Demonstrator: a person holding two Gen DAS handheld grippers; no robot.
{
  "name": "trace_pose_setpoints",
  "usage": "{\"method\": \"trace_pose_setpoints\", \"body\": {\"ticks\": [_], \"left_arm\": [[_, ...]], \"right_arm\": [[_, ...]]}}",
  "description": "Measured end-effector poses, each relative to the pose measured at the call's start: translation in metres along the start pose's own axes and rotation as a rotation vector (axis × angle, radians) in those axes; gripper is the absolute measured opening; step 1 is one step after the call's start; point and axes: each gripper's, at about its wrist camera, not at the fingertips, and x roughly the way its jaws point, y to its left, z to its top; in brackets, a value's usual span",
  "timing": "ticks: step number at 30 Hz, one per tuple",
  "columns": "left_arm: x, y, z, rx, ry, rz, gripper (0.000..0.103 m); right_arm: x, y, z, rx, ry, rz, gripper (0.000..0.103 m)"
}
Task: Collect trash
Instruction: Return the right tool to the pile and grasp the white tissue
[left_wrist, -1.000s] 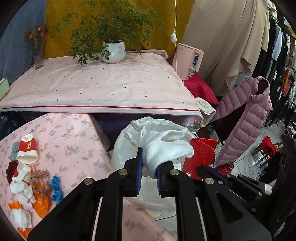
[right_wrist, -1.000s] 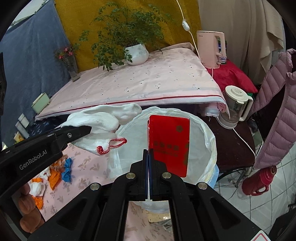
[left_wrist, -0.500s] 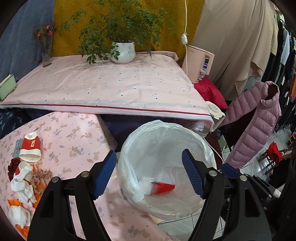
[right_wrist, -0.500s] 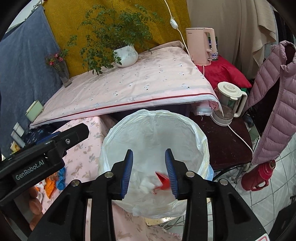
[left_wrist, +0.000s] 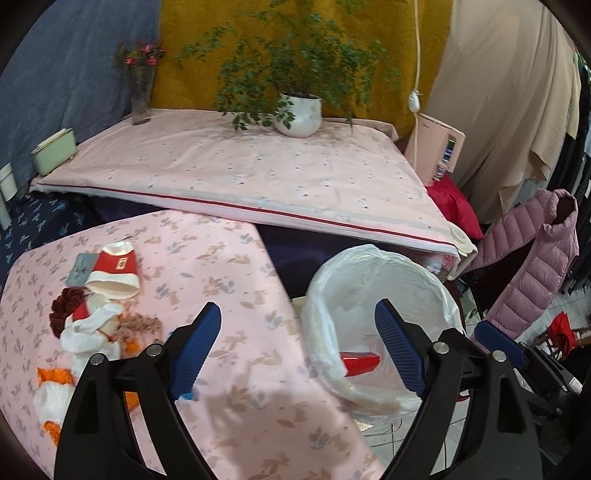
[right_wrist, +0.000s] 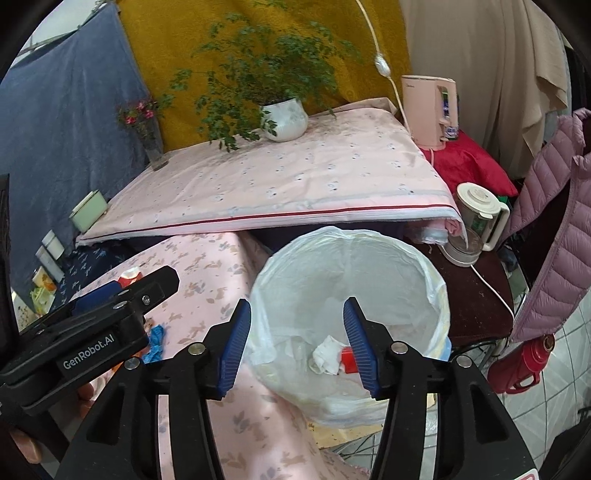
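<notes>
Left claw (left_wrist: 297, 339): jaws spread wide and opening, nothing between the blue pads (left_wrist: 195, 350). In the left wrist view it sits at lower centre of the frame, over the edge of the desk (left_wrist: 236, 280) covered in pink leaf-print cloth, with the bin (left_wrist: 384, 266) to its right.

Right claw (right_wrist: 295, 339): jaws apart at a moderate gap and opening, nothing gripped. In the right wrist view it hangs above the mouth of the bin at centre frame.

Bin: lined with a white plastic bag, standing just beside the right edge of the desk. At its bottom lie a crumpled white wad (right_wrist: 327, 354) and a red packet (right_wrist: 348, 363), touching each other.

Remaining trash: a pile (left_wrist: 92, 328) at the left of the left wrist view, on the desk. It includes a red-and-white paper cup (left_wrist: 116, 273) lying on its side, white tissue, orange scraps and a dark red clump. A blue scrap (right_wrist: 155, 343) shows beside the left claw in the right wrist view.

Background: potted plant (left_wrist: 299, 114) on a pink-covered bed at upper centre.
</notes>
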Motion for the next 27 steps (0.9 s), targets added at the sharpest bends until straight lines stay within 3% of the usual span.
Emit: {"method": "trace_pose_setpoints", "body": {"ticks": [14,27], "left_arm": [[-0.04,0.113,-0.029,-0.153,-0.011,0.168,0.087],[-0.073,0.218,-0.075,-0.292,0.019,0.332,0.089]], "right_arm": [[0.0,0.067,-0.015,-0.094,0.032,0.072,0.057],[0.017,0.174,-0.059,-0.253,0.13,0.23,0.059]]}}
